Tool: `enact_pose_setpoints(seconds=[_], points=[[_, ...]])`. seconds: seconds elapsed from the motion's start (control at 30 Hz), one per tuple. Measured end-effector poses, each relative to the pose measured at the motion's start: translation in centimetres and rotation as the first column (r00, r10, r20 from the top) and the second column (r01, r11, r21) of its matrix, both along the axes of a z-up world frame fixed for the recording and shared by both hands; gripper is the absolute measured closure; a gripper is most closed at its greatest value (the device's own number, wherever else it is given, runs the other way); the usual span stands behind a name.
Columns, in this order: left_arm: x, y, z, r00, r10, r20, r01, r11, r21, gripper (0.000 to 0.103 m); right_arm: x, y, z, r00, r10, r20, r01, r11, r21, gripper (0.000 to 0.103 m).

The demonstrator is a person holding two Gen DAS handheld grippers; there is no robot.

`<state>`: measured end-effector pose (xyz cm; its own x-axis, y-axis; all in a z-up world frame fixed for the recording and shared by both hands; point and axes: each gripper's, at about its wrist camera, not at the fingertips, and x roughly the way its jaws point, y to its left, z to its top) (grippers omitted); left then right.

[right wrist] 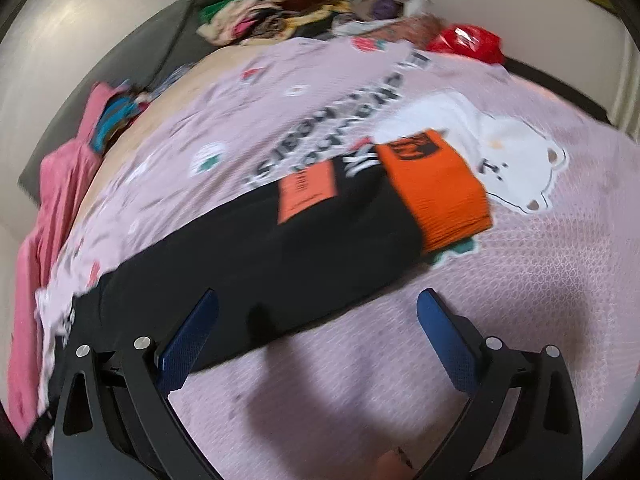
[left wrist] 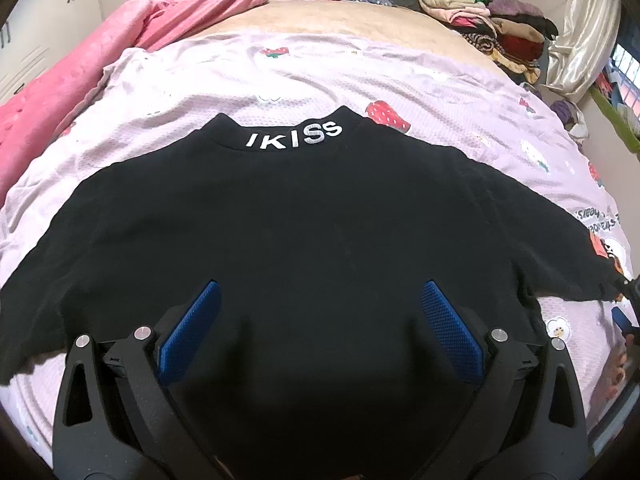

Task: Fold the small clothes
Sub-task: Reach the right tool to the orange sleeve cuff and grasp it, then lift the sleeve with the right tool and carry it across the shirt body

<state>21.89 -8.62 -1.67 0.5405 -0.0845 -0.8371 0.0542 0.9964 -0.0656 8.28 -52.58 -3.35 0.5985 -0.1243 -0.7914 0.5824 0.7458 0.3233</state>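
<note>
A black sweatshirt (left wrist: 304, 232) with white "IKISS" lettering at the collar (left wrist: 296, 138) lies spread flat on the lilac bedsheet (left wrist: 360, 76), sleeves out to both sides. My left gripper (left wrist: 318, 312) is open and empty, hovering over the shirt's lower body. In the right wrist view the shirt's right sleeve (right wrist: 280, 256) stretches across the sheet and ends in an orange cuff (right wrist: 436, 196), with an orange patch (right wrist: 306, 192) on it. My right gripper (right wrist: 318, 320) is open and empty, just above the sleeve's near edge. That view is blurred.
A pink blanket (left wrist: 120, 52) lies along the left side of the bed. Piles of folded and loose clothes (left wrist: 488, 20) sit at the far edge and far right corner. A red plastic bag (right wrist: 468, 42) lies at the far right of the bed.
</note>
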Motion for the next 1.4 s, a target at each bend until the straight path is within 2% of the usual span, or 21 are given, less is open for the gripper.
enact_pose_setpoints(seconds=[0.1, 0.2, 0.23, 0.27, 0.3, 0.37, 0.43, 0.53, 0.73, 0.93, 1.2, 1.4], points=[[0.5, 0.0, -0.5, 1.000, 0.003, -0.010, -0.003, 1.000, -0.001, 0.009, 0.6, -1.9, -0.9, 0.999, -0.045, -0.012, 0.045, 0.999, 0.023, 0.004], [1.0, 0.2, -0.9, 1.000, 0.012, -0.017, -0.012, 1.000, 0.002, 0.009, 1.3, -3.6, -1.0, 0.996, -0.086, 0.020, 0.085, 0.995, 0.052, 0.005], [1.2, 0.3, -1.0, 1.000, 0.016, -0.019, -0.016, 1.000, 0.000, 0.009, 1.4, -3.9, -1.0, 0.995, -0.097, 0.028, 0.096, 0.994, 0.055, 0.010], [1.3, 0.3, -1.1, 1.000, 0.017, -0.020, -0.017, 1.000, -0.002, 0.009, 1.6, -4.4, -1.1, 0.992, -0.121, 0.032, 0.119, 0.991, 0.056, 0.021], [1.4, 0.4, -1.2, 1.000, 0.022, -0.022, -0.022, 1.000, -0.004, 0.009, 1.6, -4.9, -1.1, 0.989, -0.147, 0.032, 0.145, 0.988, 0.055, 0.027], [1.5, 0.7, -1.2, 0.999, 0.032, -0.022, -0.033, 0.999, -0.008, 0.009, 1.6, -5.4, -0.9, 0.985, -0.160, 0.059, 0.156, 0.985, 0.068, 0.051], [1.4, 1.2, -0.9, 0.999, 0.051, -0.006, -0.051, 0.998, -0.024, 0.009, 1.5, -5.7, -0.4, 0.985, -0.143, 0.099, 0.136, 0.988, 0.080, 0.070], [1.4, 1.9, 0.1, 0.997, 0.072, 0.026, -0.070, 0.996, -0.061, 0.009, 1.5, -5.0, 1.0, 0.983, -0.083, 0.163, 0.079, 0.996, 0.035, 0.082], [1.2, 2.4, 1.9, 0.995, 0.078, 0.057, -0.074, 0.995, -0.068, 0.009, 2.0, -2.3, 4.4, 0.967, 0.035, 0.254, -0.022, 0.998, -0.056, 0.084], [1.0, 3.0, 3.6, 0.993, 0.082, 0.086, -0.075, 0.993, -0.090, 0.009, 2.6, 0.8, 7.7, 0.933, 0.160, 0.322, -0.128, 0.985, -0.119, 0.085], [0.4, 4.1, 5.6, 0.988, 0.094, 0.120, -0.079, 0.989, -0.124, 0.009, 3.9, 5.5, 10.3, 0.884, 0.288, 0.368, -0.247, 0.956, -0.156, 0.086], [0.1, 5.4, 6.2, 0.987, 0.105, 0.123, -0.085, 0.984, -0.159, 0.009, 5.0, 9.9, 11.7, 0.839, 0.393, 0.375, -0.346, 0.919, -0.189, 0.087]])
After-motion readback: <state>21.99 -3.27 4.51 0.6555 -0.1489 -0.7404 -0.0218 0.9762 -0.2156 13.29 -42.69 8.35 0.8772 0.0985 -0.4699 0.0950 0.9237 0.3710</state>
